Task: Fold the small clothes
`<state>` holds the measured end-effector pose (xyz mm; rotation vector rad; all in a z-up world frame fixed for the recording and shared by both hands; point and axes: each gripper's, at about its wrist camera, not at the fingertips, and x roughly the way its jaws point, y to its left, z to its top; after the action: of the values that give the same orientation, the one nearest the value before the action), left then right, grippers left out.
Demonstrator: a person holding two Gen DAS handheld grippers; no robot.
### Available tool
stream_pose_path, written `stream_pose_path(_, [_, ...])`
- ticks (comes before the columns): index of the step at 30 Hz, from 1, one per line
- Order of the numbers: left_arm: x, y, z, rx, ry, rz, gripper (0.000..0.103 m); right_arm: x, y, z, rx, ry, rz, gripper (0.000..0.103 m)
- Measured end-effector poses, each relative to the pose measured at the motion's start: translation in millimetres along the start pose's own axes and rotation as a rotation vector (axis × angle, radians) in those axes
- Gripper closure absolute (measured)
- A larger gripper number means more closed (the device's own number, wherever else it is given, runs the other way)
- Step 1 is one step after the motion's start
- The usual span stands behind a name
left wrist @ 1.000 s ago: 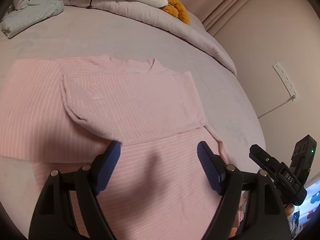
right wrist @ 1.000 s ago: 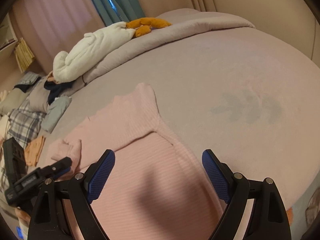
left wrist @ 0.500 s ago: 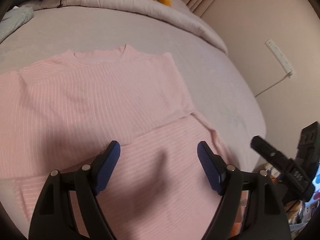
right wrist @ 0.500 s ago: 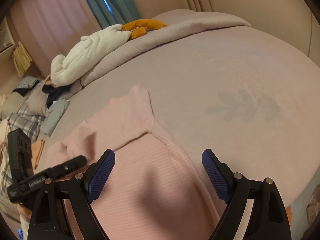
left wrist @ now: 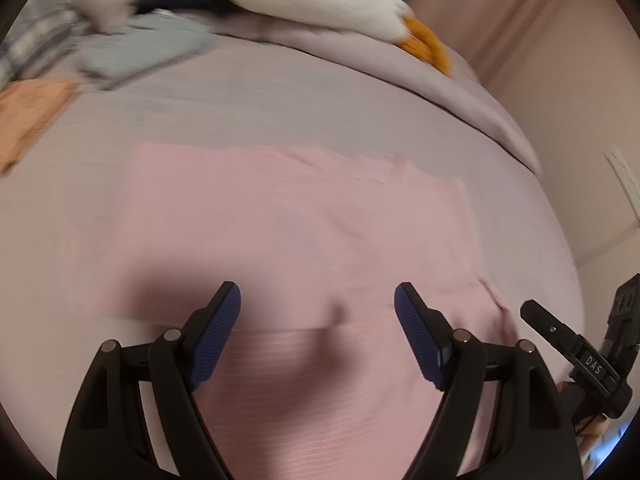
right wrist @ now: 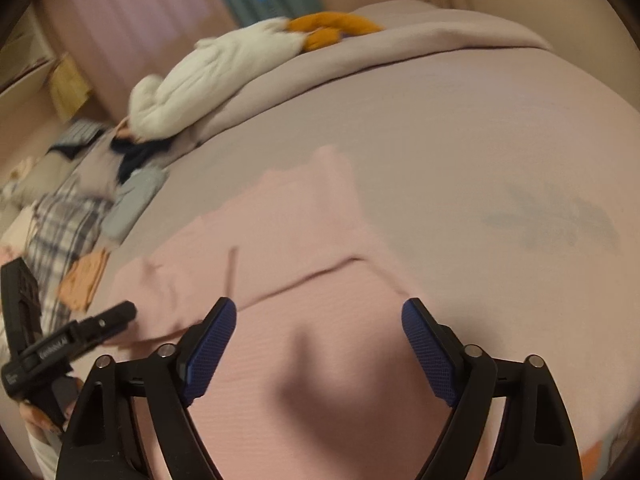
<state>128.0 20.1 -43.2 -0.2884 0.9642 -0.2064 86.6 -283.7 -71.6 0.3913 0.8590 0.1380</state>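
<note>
1. The left tongs [left wrist: 317, 310] fill the bottom of the left wrist view, spread wide with nothing between the blue pads [left wrist: 216, 332].
2. The right tongs [right wrist: 319, 326] sit at the bottom of the right wrist view, likewise spread wide and gripping nothing.
3. The pink ribbed top [left wrist: 304, 240] lies flat on the bed [left wrist: 280, 96], taking up the centre and lower part of the left wrist view; one sleeve is folded across the body, its edge forming a line just above the pads.
4. In the right wrist view the same pink ribbed top [right wrist: 288, 240] spreads from centre to bottom, with a fold line running across it above the tongs.
5. Both views are blurred, so fine detail of the fabric is hard to read.
6. A white plush toy [right wrist: 216, 76] with orange parts rests on the rolled duvet [right wrist: 400, 44] in the upper part of the frame.
7. A pile of other clothes [right wrist: 72, 216] lies at the left edge, well apart from the top.
</note>
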Motion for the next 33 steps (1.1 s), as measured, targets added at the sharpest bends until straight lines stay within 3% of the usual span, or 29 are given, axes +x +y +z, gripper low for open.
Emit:
stream_pose_path(5, [-25,38,-2,-0.113,-0.050,0.071,0.023,50,40,7,-0.049,0.122,0.115,0.031])
stream_pose_path(12, [-41,64,-15,-0.174,-0.068,0.150,0.023,104,79,4,-0.159,0.228,0.069,0.046])
stream_pose_path(15, [-44,71,-20,-0.196,-0.069,0.157,0.023,110,85,5,-0.186,0.214,0.033,0.051])
stream_pose_path(18, [-47,78,-24,-0.215,-0.069,0.174,0.024,110,86,5,-0.200,0.216,0.026,0.067])
stream_pose_path(20, [-51,79,-26,-0.228,-0.078,0.174,0.024,109,88,5,-0.227,0.212,0.020,0.088])
stream_pose_path(26, [-64,82,-28,-0.262,-0.117,0.146,0.024,86,100,21,-0.249,0.171,0.067,0.093])
stream_pose_path(33, [-72,94,-26,-0.304,-0.140,0.121,0.024,29,135,58,-0.347,0.004,0.105,0.093])
